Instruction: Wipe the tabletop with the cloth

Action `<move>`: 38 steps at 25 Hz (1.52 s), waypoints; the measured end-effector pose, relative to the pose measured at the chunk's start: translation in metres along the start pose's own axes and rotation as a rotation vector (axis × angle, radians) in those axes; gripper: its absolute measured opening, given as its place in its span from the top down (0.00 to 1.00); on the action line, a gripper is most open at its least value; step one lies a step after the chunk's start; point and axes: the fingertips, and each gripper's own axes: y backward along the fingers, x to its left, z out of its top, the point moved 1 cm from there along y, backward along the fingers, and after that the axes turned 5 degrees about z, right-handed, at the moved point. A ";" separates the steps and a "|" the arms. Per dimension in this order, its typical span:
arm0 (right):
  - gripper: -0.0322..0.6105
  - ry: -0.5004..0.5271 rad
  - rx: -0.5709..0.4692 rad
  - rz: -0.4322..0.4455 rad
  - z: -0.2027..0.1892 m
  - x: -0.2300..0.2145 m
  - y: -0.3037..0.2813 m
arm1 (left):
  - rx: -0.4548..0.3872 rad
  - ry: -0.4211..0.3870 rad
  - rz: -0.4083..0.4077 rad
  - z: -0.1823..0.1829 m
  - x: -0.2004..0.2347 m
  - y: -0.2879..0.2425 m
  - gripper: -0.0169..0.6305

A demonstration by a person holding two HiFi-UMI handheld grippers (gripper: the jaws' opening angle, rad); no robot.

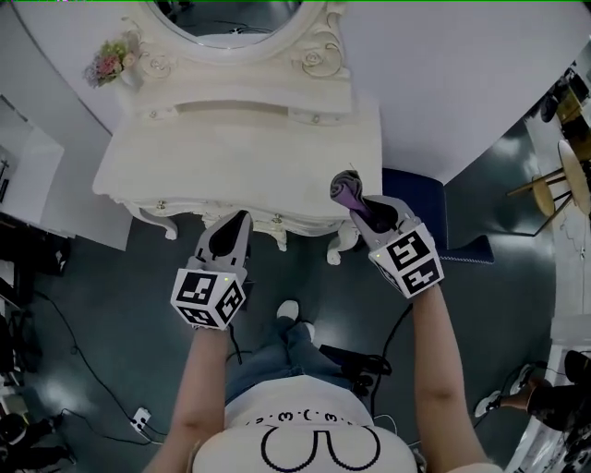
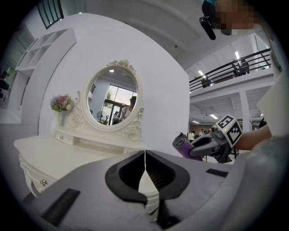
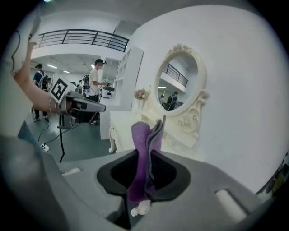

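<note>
Curved white wall backs a cream table (image 1: 231, 157) whose broad top is bare. An oval mirror (image 1: 235, 17) and a small flower vase (image 1: 113, 63) stand at the rear, likely limiting long strokes. The right hand-held gripper (image 1: 358, 205) pinches the purple cloth (image 1: 348, 187) near the table's front right corner, seemingly above it. Soft, light and floppy, the cloth is best gripped near one edge. The left hand-held gripper (image 1: 236, 224) is pressed together, empty.

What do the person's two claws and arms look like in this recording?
The left claw and right claw are light grey shells with black inner lining, each carrying a white cube printed with black square markers. The forearms are bare; the person wears a white T-shirt and blue jeans.
</note>
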 end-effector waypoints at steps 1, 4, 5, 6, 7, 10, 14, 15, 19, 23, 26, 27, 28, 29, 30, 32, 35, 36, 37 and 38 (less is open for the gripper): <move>0.84 -0.012 -0.033 -0.015 0.010 0.001 0.004 | -0.006 -0.009 0.011 0.004 0.001 0.003 0.97; 0.84 -0.072 -0.141 -0.063 0.036 0.004 0.017 | -0.013 -0.076 0.046 0.016 0.008 0.014 0.97; 0.84 -0.088 -0.174 -0.075 0.044 0.006 0.020 | -0.012 -0.116 0.059 0.020 0.011 0.017 0.97; 0.84 -0.097 -0.201 -0.083 0.050 0.007 0.021 | -0.010 -0.161 0.071 0.024 0.014 0.020 0.97; 0.84 -0.100 -0.219 -0.088 0.054 0.009 0.020 | -0.012 -0.202 0.081 0.028 0.016 0.021 0.97; 0.84 -0.099 -0.214 -0.118 0.057 0.013 0.015 | -0.083 -0.243 0.091 0.049 0.023 0.026 0.97; 0.84 -0.103 -0.180 -0.223 0.063 0.011 0.014 | -0.202 -0.201 0.079 0.086 0.038 0.028 0.97; 0.84 -0.105 -0.187 -0.254 0.069 0.010 0.014 | -0.222 -0.200 0.075 0.094 0.045 0.027 0.97; 0.84 -0.122 -0.260 -0.346 0.105 0.009 0.013 | -0.248 -0.238 0.061 0.114 0.079 0.020 0.97; 0.84 -0.164 -0.335 -0.408 0.137 0.011 0.001 | -0.240 -0.278 0.031 0.129 0.109 0.006 0.97; 0.85 -0.195 -0.353 -0.449 0.149 0.012 -0.012 | -0.243 -0.296 -0.007 0.138 0.124 -0.006 0.97; 0.85 -0.200 -0.353 -0.457 0.151 0.014 -0.017 | -0.243 -0.302 -0.020 0.139 0.128 -0.010 0.97; 0.85 -0.205 -0.354 -0.463 0.152 0.016 -0.021 | -0.243 -0.306 -0.033 0.140 0.132 -0.013 0.97; 0.85 -0.211 -0.358 -0.467 0.154 0.019 -0.026 | -0.242 -0.307 -0.045 0.141 0.137 -0.015 0.97; 0.85 -0.216 -0.361 -0.472 0.157 0.023 -0.031 | -0.242 -0.305 -0.056 0.141 0.143 -0.018 0.97; 0.85 -0.215 -0.356 -0.486 0.161 0.028 -0.040 | -0.243 -0.297 -0.075 0.142 0.154 -0.022 0.97; 0.85 -0.205 -0.347 -0.512 0.165 0.034 -0.049 | -0.241 -0.290 -0.099 0.143 0.163 -0.028 0.97; 0.85 -0.204 -0.347 -0.522 0.165 0.036 -0.050 | -0.239 -0.290 -0.108 0.143 0.164 -0.030 0.97; 0.85 -0.204 -0.346 -0.531 0.166 0.037 -0.051 | -0.237 -0.291 -0.117 0.142 0.165 -0.032 0.97; 0.85 -0.204 -0.345 -0.539 0.166 0.037 -0.053 | -0.234 -0.292 -0.124 0.142 0.166 -0.034 0.97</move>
